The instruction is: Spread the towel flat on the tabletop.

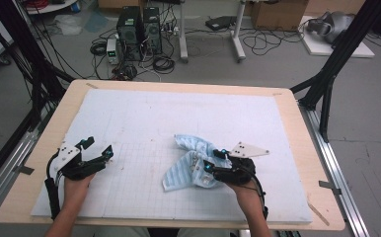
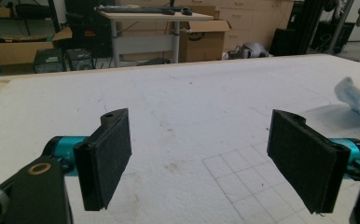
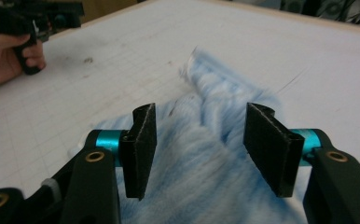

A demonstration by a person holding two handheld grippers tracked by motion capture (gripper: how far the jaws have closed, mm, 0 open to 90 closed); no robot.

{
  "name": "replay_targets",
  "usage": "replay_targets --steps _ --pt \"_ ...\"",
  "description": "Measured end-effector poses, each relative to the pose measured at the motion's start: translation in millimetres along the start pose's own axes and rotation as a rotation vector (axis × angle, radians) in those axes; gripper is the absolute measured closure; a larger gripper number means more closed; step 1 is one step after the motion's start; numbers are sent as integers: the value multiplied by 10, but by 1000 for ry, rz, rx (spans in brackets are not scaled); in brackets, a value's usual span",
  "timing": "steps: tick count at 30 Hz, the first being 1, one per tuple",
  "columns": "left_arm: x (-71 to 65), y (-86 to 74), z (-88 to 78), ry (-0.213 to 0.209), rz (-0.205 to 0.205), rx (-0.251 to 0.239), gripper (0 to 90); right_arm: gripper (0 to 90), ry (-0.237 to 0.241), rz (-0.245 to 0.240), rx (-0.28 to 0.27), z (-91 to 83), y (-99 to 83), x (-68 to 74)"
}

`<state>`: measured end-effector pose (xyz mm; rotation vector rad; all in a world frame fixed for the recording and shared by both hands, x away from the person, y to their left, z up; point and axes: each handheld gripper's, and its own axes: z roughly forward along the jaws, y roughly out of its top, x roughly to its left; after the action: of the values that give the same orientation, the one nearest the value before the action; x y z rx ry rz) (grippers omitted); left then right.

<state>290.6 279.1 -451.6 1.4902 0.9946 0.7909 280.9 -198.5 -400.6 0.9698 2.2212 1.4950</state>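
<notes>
Crumpled pale-blue fleecy cloth (image 3: 201, 158) lying slack beneath parted right gripper (image 3: 199, 140) fingers, unpinched, awaiting fresh grip; left gripper (image 2: 199, 163) idling wide apart over bare white foam mat (image 2: 178, 107).

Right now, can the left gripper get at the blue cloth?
Probably yes: only bare white mat lies between the open left gripper and the cloth, though the right gripper is over it.
</notes>
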Motion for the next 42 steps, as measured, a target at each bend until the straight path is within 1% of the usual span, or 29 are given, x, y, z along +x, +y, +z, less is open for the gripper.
replay_targets --steps 2,4,6,7,9,11,14,16,18,20,22,24,27,28,29,30,31,32,33,34,35,36,37,38,39,40,41,42 --pt "-7 1 1 2 1 3 219 431 -28 10 -27 -68 58 -21" --pt "-22 6 16 -3 16 16 219 434 -85 -4 -46 -123 101 -33" --pt "-15 15 33 -17 19 38 208 435 -114 -14 -55 -157 117 -43" --pt "-6 18 44 -25 11 45 208 433 -116 -12 -56 -167 115 -49" --pt "6 20 45 -24 -3 48 220 433 -120 -7 -54 -174 90 -68" --pt "4 21 46 -21 -1 47 220 436 -124 -4 -53 -178 83 -73" --pt "-10 31 57 -23 13 60 220 451 -123 -1 -61 -184 80 -105" --pt "-21 54 74 -43 -13 63 219 459 -123 -7 -56 -190 85 -120" --pt "-52 94 89 -53 -17 56 221 464 -130 -7 -56 -209 82 -124" --pt "-95 142 115 -76 -18 58 258 472 -131 -4 -61 -230 63 -139" --pt "-140 187 163 -98 -29 51 276 479 -124 19 -73 -262 38 -151" --pt "-188 231 218 -119 -32 49 274 486 -131 15 -74 -287 24 -170" --pt "-253 302 298 -149 -24 46 254 485 -144 18 -77 -335 1 -202" --pt "-270 324 318 -160 -33 39 255 480 -150 16 -76 -349 -7 -210" --pt "-286 350 347 -175 -44 40 253 464 -155 17 -75 -363 -17 -220" --pt "-303 376 382 -188 -47 44 242 451 -158 26 -70 -378 -28 -225" --pt "-324 405 421 -200 -49 54 226 425 -164 22 -69 -390 -40 -239" --pt "-349 431 461 -211 -56 56 218 370 -170 27 -67 -400 -53 -254" --pt "-369 460 511 -233 -66 65 216 317 -164 51 -71 -407 -65 -271" --pt "-401 491 564 -246 -77 71 209 295 -150 77 -78 -416 -75 -291" --pt "-432 526 612 -255 -67 88 212 286 -150 81 -85 -428 -85 -294" --pt "-468 561 669 -267 -49 104 218 268 -160 68 -86 -436 -95 -292" --pt "-509 590 729 -283 -40 112 226 259 -164 64 -81 -439 -106 -298" --pt "-552 611 791 -297 -38 117 233 254 -162 71 -78 -439 -117 -306" --pt "-593 633 859 -308 -28 131 235 250 -163 76 -75 -439 -124 -315" --pt "-635 648 927 -325 -20 143 241 249 -162 82 -70 -443 -125 -318" --pt "-676 652 996 -344 -17 150 254 249 -163 80 -71 -443 -124 -326" --pt "-720 654 1069 -362 -18 167 270 251 -158 90 -67 -446 -121 -328"
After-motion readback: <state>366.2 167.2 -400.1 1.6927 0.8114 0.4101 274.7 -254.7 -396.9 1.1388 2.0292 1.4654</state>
